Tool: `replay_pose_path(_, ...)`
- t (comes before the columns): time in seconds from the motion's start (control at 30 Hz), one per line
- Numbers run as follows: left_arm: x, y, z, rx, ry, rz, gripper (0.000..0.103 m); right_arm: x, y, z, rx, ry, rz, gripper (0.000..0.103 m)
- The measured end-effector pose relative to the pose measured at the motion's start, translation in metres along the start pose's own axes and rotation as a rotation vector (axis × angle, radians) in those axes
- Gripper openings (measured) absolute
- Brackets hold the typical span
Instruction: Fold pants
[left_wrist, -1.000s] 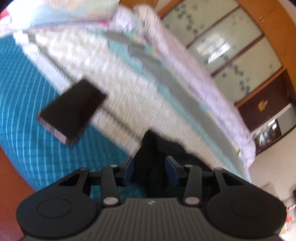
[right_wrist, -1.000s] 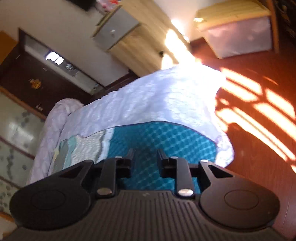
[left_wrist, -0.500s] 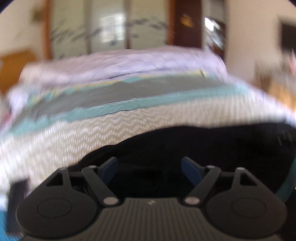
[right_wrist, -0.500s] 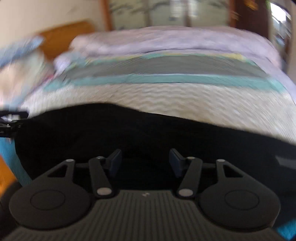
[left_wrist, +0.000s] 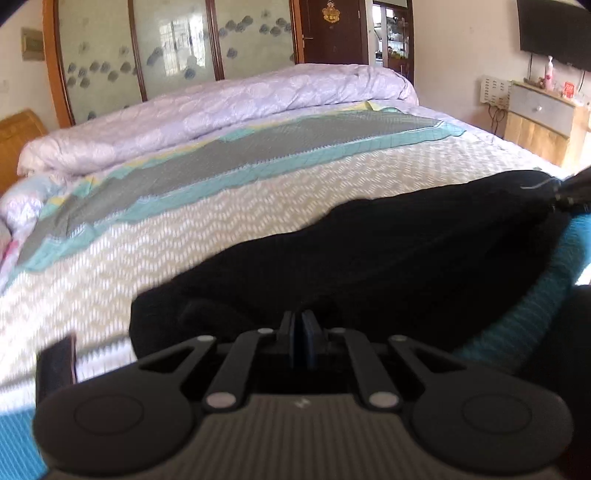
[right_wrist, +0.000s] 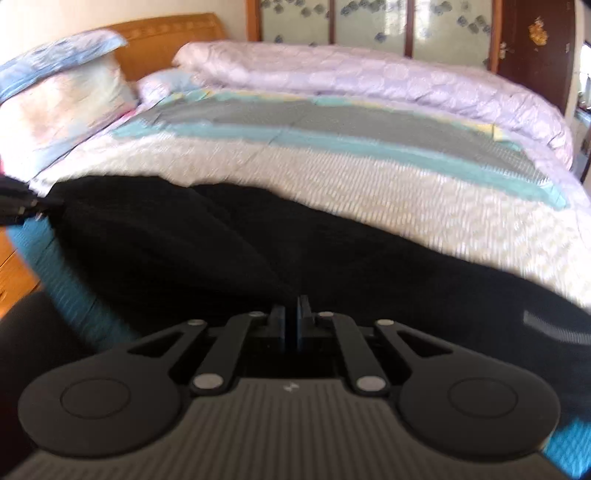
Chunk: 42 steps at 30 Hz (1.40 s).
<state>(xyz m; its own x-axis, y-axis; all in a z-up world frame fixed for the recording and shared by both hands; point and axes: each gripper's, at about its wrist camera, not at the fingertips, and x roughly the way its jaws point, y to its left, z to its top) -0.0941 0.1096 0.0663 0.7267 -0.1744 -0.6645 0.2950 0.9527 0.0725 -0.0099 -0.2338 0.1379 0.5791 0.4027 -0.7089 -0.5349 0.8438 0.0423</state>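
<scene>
1. Both claws have clenched since half a second ago, when their blue pads stood apart over the dark cloth; a second ago the right one faced the sunlit floor and bed end.
2. Left gripper (left_wrist: 301, 325): pads pressed together, pinching a fold of the black pants (left_wrist: 388, 251) at the cloth's near edge.
3. Right gripper (right_wrist: 294, 308): pads likewise pressed together, gripping the pants (right_wrist: 221, 251) at the near edge.
4. Pants lie spread across the near side of the bed (left_wrist: 221, 206), over the white zigzag coverlet and partly over a teal blanket (left_wrist: 532, 310) at the bed's near edge.
5. From the left view, the right claw's tip shows at the pants' far right corner (left_wrist: 574, 188); from the right view, the left claw's tip shows at the pants' far left corner (right_wrist: 18, 208).
6. Beyond the pants on the bed: a grey and turquoise band, then a rolled lilac duvet (left_wrist: 207, 110) along the bed's far side.
7. Pillow (right_wrist: 62, 99) sits at the bed's head, against the wooden headboard (right_wrist: 166, 40).
8. Dark flat object (left_wrist: 57, 360) rests on the coverlet left of the pants; blurred, identity unclear.
</scene>
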Motion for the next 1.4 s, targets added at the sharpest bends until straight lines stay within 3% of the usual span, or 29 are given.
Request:
replay_pose_path(0.13,-0.003,-0.005,-0.02,-0.037,0.067,-0.05,0.011,0.019,0.01,-0.028,0.035,0.112,-0.018,0.019)
replay_pose_path(0.23,-0.016,-0.003,-0.02,-0.065,0.043,-0.109,0.017,0.013,0.011,-0.015,0.062,0.055,0.021,0.036)
replay_pose_path(0.3,-0.032,0.004,-0.01,-0.112,-0.04,-0.141,0.026,0.003,0.005,-0.001,0.1,-0.024,0.042,0.047)
replay_pose_path(0.33,-0.038,0.008,-0.003,-0.152,-0.094,-0.153,0.032,0.001,0.001,0.006,0.128,-0.058,0.053,0.047)
replay_pose_path(0.4,-0.04,0.017,0.012,-0.225,-0.165,-0.177,0.035,0.002,-0.005,0.017,0.201,-0.101,0.073,0.047)
replay_pose_path(0.5,-0.018,0.023,0.032,-0.303,-0.176,-0.15,0.035,0.027,-0.006,0.026,0.315,-0.08,0.089,0.047)
replay_pose_path(0.57,0.009,0.022,0.039,-0.316,-0.091,-0.065,0.035,0.048,-0.005,0.02,0.381,-0.031,0.095,0.047)
replay_pose_path(0.63,0.04,0.025,0.036,-0.324,0.057,0.044,0.034,0.073,-0.01,0.004,0.478,0.073,0.084,0.046)
replay_pose_path(0.67,0.052,0.028,0.029,-0.328,0.127,0.092,0.032,0.08,-0.012,-0.005,0.511,0.105,0.076,0.04)
replay_pose_path(0.73,0.062,0.039,0.011,-0.357,0.207,0.148,0.027,0.064,-0.02,-0.015,0.563,0.045,0.121,0.038)
replay_pose_path(0.8,0.051,0.05,-0.002,-0.413,0.2,0.123,0.021,0.036,-0.037,-0.024,0.626,-0.073,0.127,0.04)
replay_pose_path(0.93,0.021,0.063,-0.003,-0.515,0.122,0.076,0.025,-0.013,-0.104,-0.051,0.87,-0.241,-0.071,0.042)
replay_pose_path(1.03,0.008,0.063,0.006,-0.528,0.069,0.055,0.031,-0.018,-0.145,-0.066,1.026,-0.275,-0.185,0.042)
replay_pose_path(1.13,0.02,0.053,0.02,-0.489,0.078,0.042,0.033,-0.004,-0.17,-0.07,1.151,-0.253,-0.273,0.042)
replay_pose_path(1.23,0.036,0.042,0.026,-0.473,0.115,0.028,0.033,0.008,-0.184,-0.077,1.248,-0.286,-0.256,0.041)
replay_pose_path(1.27,0.041,0.04,0.026,-0.48,0.132,0.024,0.033,0.009,-0.187,-0.079,1.258,-0.297,-0.252,0.032)
replay_pose_path(1.3,0.046,0.039,0.024,-0.493,0.152,0.02,0.033,0.01,-0.19,-0.08,1.267,-0.302,-0.255,0.013)
replay_pose_path(1.4,0.055,0.039,0.016,-0.527,0.195,0.023,0.033,-0.018,-0.188,-0.084,1.274,-0.383,-0.26,0.012)
